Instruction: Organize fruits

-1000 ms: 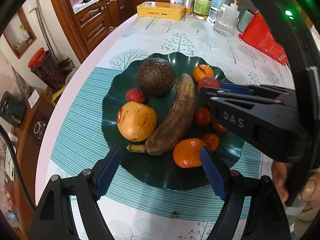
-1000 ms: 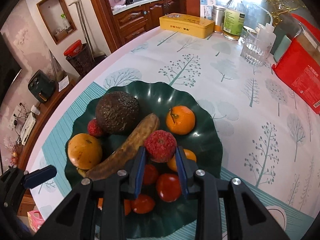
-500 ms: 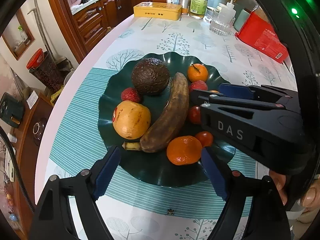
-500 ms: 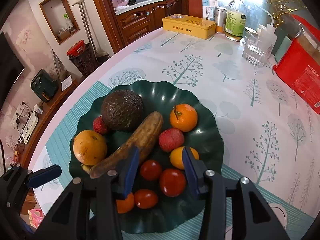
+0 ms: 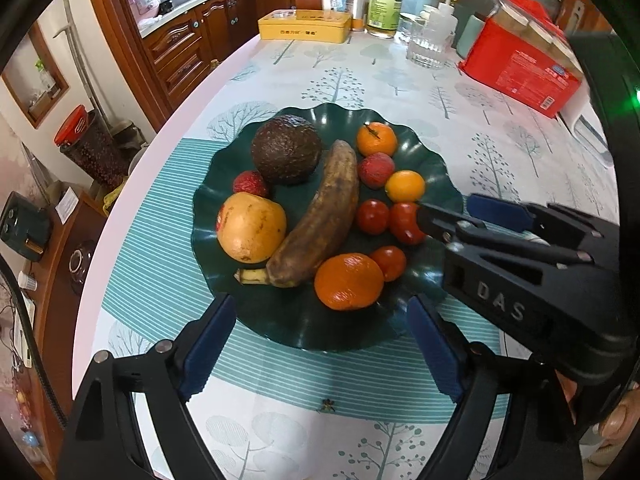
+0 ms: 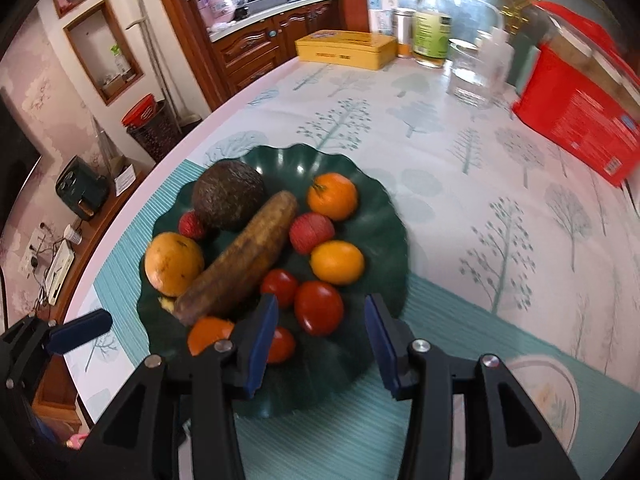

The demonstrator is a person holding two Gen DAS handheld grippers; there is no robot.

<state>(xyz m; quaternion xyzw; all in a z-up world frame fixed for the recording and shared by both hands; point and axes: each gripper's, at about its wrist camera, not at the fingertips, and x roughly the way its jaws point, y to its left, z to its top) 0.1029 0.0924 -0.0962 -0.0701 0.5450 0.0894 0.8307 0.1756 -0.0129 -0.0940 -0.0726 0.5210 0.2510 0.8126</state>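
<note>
A dark green scalloped plate (image 5: 436,176) (image 6: 380,200) holds an avocado (image 5: 286,148), a brown banana (image 5: 320,216) (image 6: 240,260), an apple (image 5: 250,226), oranges, several small tomatoes and two red lychees. One lychee (image 5: 376,169) (image 6: 311,231) lies between the banana and an orange (image 5: 376,138). My left gripper (image 5: 320,340) is open and empty at the plate's near rim. My right gripper (image 6: 320,330) is open and empty above the plate's near right side; it also shows in the left wrist view (image 5: 452,212).
A teal striped placemat (image 5: 160,248) lies under the plate. At the table's far end stand a yellow tin (image 5: 304,26), a bottle (image 5: 384,0), a glass (image 5: 426,46) and a red box (image 5: 520,68). The table's edge runs along the left.
My right gripper opened and let go of the red lychee, which now lies on the plate. The gripper then drew back toward the near rim. The left gripper pulled back slightly.
</note>
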